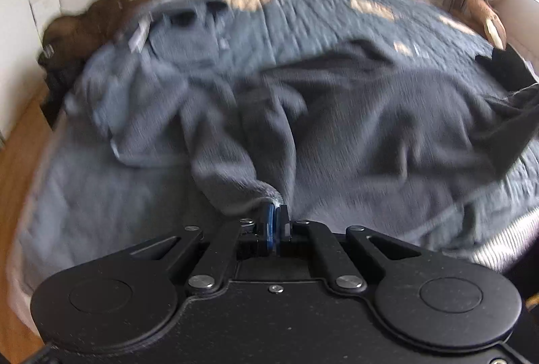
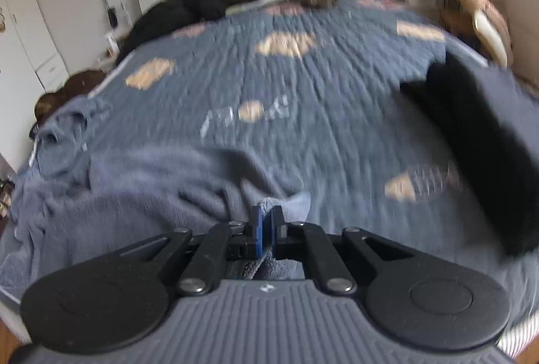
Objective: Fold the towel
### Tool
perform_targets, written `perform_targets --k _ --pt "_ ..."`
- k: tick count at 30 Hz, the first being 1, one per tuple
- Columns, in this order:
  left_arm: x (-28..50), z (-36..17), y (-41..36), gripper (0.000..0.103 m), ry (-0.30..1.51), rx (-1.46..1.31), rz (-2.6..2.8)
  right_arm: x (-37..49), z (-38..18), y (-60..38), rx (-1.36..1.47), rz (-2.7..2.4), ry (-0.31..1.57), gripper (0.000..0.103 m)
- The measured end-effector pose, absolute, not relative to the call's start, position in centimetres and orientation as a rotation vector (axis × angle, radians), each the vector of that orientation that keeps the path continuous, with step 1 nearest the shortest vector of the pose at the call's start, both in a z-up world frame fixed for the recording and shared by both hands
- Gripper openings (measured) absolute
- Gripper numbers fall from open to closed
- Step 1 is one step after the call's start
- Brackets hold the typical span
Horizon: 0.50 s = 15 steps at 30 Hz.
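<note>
motion blur hides the bedspread (image 2: 303, 88) print's writing, while the left hand-held gripper (image 1: 277, 212) and right hand-held gripper (image 2: 266, 216) each pinch closed on the grey towel (image 1: 353, 128) at 6 o'clock.

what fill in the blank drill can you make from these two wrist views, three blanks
1. Both grippers, the left gripper and the right gripper, are shut on the grey ____.
2. The towel lies on a ____.
3. The bedspread is mainly ____ with tan patches.

Missing words: towel; bed; blue
</note>
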<state>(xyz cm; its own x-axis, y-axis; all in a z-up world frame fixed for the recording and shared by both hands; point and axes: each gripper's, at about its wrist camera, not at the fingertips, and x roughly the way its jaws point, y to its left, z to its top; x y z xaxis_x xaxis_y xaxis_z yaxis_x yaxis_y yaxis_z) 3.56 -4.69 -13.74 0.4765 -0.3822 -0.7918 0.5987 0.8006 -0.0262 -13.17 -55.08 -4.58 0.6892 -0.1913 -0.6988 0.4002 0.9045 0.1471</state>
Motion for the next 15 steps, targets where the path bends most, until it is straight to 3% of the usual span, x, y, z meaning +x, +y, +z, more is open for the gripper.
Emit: perform_targets --k 4,7,8,12,15 --pt "3.4 -14.2 -3.5 0.006 0.905 0.266 -0.575 -14.0 -6.3 -54.4 0.272 -0.33 0.801 0.007" --pt "4.1 -13.2 -2.0 0.033 0.887 0.224 -0.546 -14.7 -7.5 -53.9 0.25 -0.326 0.847 0.008" --pt "4.2 -12.6 -1.6 0.046 0.874 0.216 -0.539 -14.9 -7.9 -53.7 0.243 -0.324 0.862 0.008" --pt "5.5 -10.9 -0.5 0.055 0.817 0.184 -0.514 -15.7 -9.1 -53.2 0.223 -0.318 0.907 0.008" --pt "7.2 -11.0 -0.4 0.055 0.808 0.177 -0.474 -16.0 -8.9 -53.5 0.238 -0.324 0.908 0.008"
